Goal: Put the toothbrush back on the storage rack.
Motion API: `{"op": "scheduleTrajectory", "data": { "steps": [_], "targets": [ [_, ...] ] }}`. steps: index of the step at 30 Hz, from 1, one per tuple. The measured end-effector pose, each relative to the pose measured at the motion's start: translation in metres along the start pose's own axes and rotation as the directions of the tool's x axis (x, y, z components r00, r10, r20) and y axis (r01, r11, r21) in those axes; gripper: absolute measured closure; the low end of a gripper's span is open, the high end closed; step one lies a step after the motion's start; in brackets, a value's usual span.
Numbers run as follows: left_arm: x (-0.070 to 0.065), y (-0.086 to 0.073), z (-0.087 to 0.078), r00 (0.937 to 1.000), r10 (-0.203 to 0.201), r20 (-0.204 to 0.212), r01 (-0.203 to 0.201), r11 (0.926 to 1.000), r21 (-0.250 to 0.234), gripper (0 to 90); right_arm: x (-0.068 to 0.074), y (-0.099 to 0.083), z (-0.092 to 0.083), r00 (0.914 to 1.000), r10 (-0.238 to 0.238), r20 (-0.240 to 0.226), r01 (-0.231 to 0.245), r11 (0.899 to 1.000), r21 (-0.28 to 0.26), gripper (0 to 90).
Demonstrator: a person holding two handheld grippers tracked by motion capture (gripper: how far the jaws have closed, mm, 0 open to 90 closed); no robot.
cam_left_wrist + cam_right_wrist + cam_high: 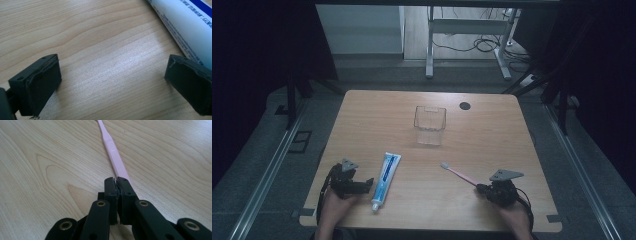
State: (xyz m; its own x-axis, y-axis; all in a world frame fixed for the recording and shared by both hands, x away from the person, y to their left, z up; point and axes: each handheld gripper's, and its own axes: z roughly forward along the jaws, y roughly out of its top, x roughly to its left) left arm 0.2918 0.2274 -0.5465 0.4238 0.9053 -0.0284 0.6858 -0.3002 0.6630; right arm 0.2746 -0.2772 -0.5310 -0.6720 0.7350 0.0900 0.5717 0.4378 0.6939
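A clear plastic cup (430, 125) stands upright near the middle of the wooden table (492, 135), and everything else lies on the person's side of it. The pink toothbrush (458, 173) lies flat on the wood to the near right of the cup, its bristle head pointing back toward the cup and its handle running away from it to the right gripper (482, 188). In the right gripper view that gripper (117, 181) has its jaws pressed together, with the end of the toothbrush handle (115, 157) reaching right up to their tips; whether the handle end is actually pinched between them cannot be told. The toothpaste tube (385, 179) lies to the near left of the cup, its cap end toward the person. The left gripper (367, 184) rests just beside the tube, on the side away from the cup; in the left gripper view its jaws stand wide apart over bare wood (110, 67), the tube (185, 27) lying just past one jaw.
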Motion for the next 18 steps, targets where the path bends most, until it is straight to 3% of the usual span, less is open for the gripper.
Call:
{"op": "scheduleTrajectory", "data": {
  "steps": [12, 18],
  "targets": [
    [0.000, 0.000, 0.000, 1.0000, 0.000, 0.000, 0.000, 1.0000, 0.000, 0.7, 0.001, 0.004, -0.007, 1.0000, -0.004, -0.007, 0.004, 1.000, -0.028, 77.7],
    [0.000, 0.000, 0.000, 1.0000, -0.002, -0.004, 0.002, 1.0000, -0.001, 0.8, 0.002, 0.011, -0.008, 0.9997, -0.010, -0.023, 0.009, 1.000, -0.008, 72.7]
  ]
}}
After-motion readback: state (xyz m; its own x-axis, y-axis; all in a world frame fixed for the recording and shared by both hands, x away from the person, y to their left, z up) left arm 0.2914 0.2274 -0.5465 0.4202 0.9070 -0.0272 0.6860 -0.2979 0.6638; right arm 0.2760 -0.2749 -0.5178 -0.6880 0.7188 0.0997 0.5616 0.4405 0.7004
